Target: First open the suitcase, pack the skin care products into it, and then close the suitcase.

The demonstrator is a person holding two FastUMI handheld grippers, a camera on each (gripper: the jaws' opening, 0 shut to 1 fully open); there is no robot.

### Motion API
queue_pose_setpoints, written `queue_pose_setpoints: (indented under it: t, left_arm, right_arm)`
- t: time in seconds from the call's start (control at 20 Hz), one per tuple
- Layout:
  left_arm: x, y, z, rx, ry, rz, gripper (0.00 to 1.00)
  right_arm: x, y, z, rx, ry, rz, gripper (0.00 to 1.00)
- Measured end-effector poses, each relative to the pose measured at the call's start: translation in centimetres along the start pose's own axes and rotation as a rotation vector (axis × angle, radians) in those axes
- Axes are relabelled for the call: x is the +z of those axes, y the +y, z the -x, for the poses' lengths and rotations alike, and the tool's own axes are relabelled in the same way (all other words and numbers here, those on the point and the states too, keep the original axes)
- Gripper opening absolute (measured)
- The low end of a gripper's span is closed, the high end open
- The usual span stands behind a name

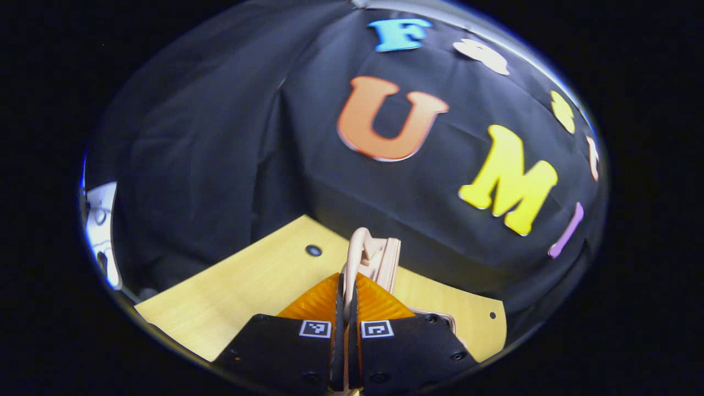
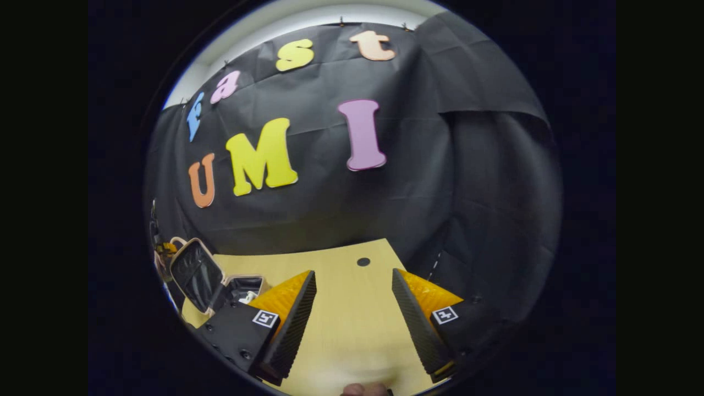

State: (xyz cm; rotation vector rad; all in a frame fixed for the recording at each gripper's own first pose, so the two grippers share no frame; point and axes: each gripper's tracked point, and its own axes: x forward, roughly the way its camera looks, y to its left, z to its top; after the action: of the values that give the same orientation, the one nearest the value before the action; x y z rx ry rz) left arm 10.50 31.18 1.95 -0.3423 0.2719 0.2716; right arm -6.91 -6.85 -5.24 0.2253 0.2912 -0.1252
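The pale pink suitcase (image 2: 195, 275) stands at the table's left side with its lid raised, showing a dark lining. Its lower half (image 2: 245, 284) lies flat and holds a small white item (image 2: 250, 297). In the left gripper view the lid's pink edge (image 1: 374, 256) rises just beyond my left gripper (image 1: 345, 280), which is shut on it, the lid's thin rim pinched between both fingers. In the right gripper view that left gripper (image 2: 165, 248) shows at the top of the lid. My right gripper (image 2: 352, 275) hovers open over bare table, right of the suitcase.
The light wooden table (image 2: 341, 330) has a small dark hole (image 2: 363, 262) near its back edge and another hole (image 1: 313, 250) left of the lid. A fingertip (image 2: 363, 389) shows at the lower edge. Some white equipment (image 1: 102, 231) stands off the table's left side.
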Motion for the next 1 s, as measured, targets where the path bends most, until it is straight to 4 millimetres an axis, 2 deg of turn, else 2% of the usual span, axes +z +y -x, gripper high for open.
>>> queue_pose_setpoints:
  t: [0.15, 0.25, 0.3, 0.35, 0.4, 0.45, 0.65, 0.8, 0.85, 0.9, 0.95, 1.0]
  left_arm:
    - [-1.8, -7.9, 2.0, -0.063, -0.048, -0.119, 0.06]
    - [-4.0, -12.9, 2.9, -0.148, -0.050, -0.136, 0.06]
    - [-5.2, -14.6, 3.2, -0.180, -0.039, -0.148, 0.06]
    - [-7.0, -16.2, 2.9, -0.188, -0.026, -0.172, 0.06]
    - [-8.1, -17.9, 3.1, -0.190, -0.023, -0.210, 0.06]
    - [-8.9, -19.1, 3.0, -0.192, -0.026, -0.254, 0.05]
    - [-12.1, -21.3, 2.3, -0.187, -0.020, -0.372, 0.06]
    - [-15.4, -22.9, 2.2, -0.193, 0.008, -0.396, 0.06]
    - [-16.5, -23.6, 2.2, -0.197, 0.016, -0.411, 0.06]
    - [-17.5, -24.1, 2.4, -0.200, 0.024, -0.431, 0.06]
    - [-18.4, -24.5, 2.3, -0.203, 0.032, -0.448, 0.06]
    - [-19.6, -24.7, 1.8, -0.202, 0.051, -0.449, 0.06]
  right_arm:
    - [1.7, -2.1, 0.2, -0.042, -0.047, -0.008, 0.82]
    - [2.4, -3.5, 0.9, -0.055, -0.058, -0.014, 0.82]
    - [2.3, -4.2, 1.3, -0.064, -0.050, -0.014, 0.82]
    - [2.5, -4.9, 1.6, -0.071, -0.045, -0.017, 0.78]
    - [2.5, -5.4, 1.9, -0.075, -0.044, -0.016, 0.82]
    - [2.6, -5.9, 2.2, -0.080, -0.045, -0.011, 0.82]
    - [2.3, -7.1, 2.7, -0.099, -0.030, 0.009, 0.82]
    - [1.9, -7.3, 3.1, -0.107, -0.011, 0.024, 0.83]
    - [1.7, -7.4, 3.2, -0.108, -0.004, 0.030, 0.79]
    - [1.5, -7.5, 3.4, -0.110, 0.002, 0.040, 0.82]
    - [1.4, -7.6, 3.4, -0.114, 0.007, 0.046, 0.79]
    - [1.2, -7.8, 3.4, -0.117, 0.012, 0.050, 0.82]
